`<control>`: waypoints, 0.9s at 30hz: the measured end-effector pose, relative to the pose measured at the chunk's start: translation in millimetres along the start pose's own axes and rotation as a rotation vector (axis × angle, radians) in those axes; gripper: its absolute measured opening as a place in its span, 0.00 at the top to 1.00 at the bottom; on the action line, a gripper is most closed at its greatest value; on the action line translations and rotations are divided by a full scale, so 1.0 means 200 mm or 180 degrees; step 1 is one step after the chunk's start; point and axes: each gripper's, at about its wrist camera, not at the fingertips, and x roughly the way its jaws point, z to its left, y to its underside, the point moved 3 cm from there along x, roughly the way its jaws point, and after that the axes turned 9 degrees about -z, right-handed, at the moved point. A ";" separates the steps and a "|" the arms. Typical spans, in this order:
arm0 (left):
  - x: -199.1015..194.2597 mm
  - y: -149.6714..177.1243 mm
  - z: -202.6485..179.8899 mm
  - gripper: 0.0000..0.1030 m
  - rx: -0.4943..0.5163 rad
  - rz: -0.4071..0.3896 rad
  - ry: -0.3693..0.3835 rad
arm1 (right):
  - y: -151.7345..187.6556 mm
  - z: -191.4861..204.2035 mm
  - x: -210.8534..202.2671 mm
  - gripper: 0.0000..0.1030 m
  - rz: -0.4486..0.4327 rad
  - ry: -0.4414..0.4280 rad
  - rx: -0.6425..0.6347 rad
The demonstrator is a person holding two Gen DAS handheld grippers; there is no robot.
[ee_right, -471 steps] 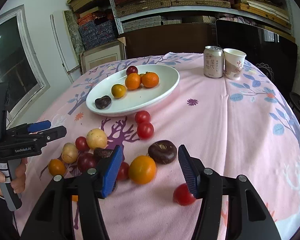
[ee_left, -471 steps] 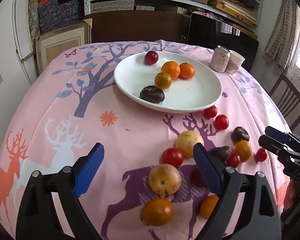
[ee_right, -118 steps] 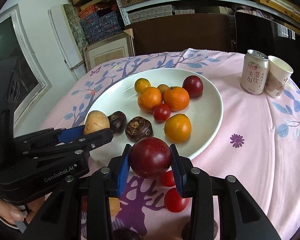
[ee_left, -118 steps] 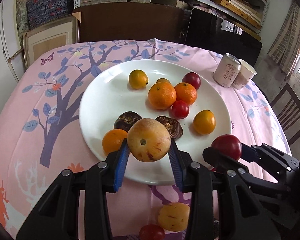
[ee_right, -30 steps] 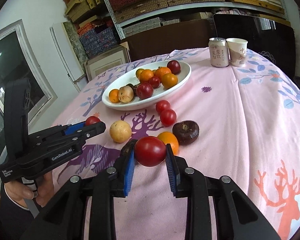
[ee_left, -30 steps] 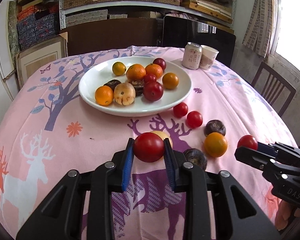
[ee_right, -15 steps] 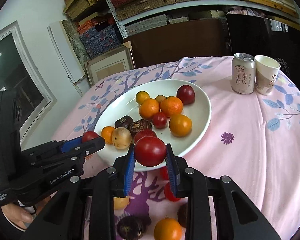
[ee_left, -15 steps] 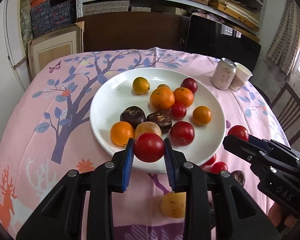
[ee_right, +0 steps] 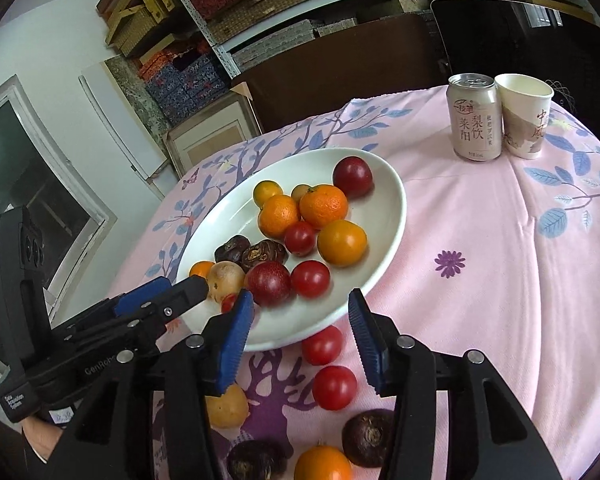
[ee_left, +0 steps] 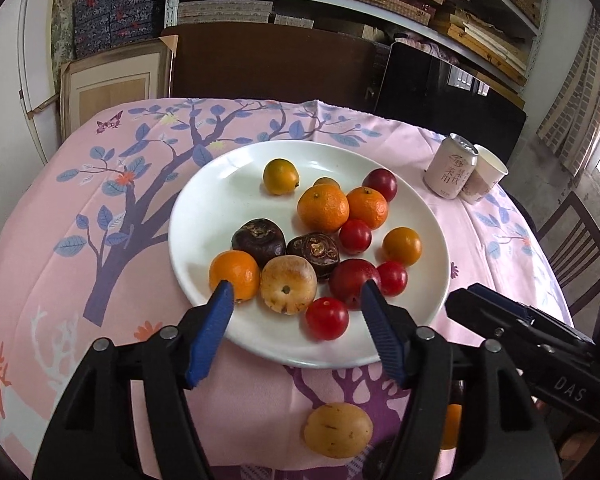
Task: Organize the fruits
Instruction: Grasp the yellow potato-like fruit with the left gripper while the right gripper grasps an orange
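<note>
Hovering at plate (ee_left: pixel 432 312) rim, both grippers agape

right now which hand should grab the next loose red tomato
Right. The right hand-held gripper is open, and two loose red tomatoes lie between its fingers. The left hand-held gripper faces the plate.

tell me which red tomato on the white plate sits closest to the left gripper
The small red tomato at the white plate's near rim, between the open left gripper's fingers; the other red tomatoes lie farther back.
</note>
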 end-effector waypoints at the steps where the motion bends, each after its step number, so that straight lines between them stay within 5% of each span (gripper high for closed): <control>1: -0.02 0.01 0.00 0.34 0.0023 -0.0001 -0.0009 | 0.01 -0.01 -0.03 0.45 0.0003 0.0000 -0.0011; 11: -0.18 0.26 -0.04 0.21 0.0259 -0.0057 -0.0127 | 0.30 0.03 -0.27 0.38 0.0198 0.0414 -0.0998; 21: -0.18 0.35 -0.02 0.21 0.0452 -0.0035 -0.0125 | 0.46 0.03 -0.25 0.62 0.0430 0.0214 -0.0948; 27: -0.15 0.39 -0.05 0.20 0.0496 0.0079 -0.0065 | 0.47 0.07 -0.20 0.63 0.0305 0.0118 -0.0788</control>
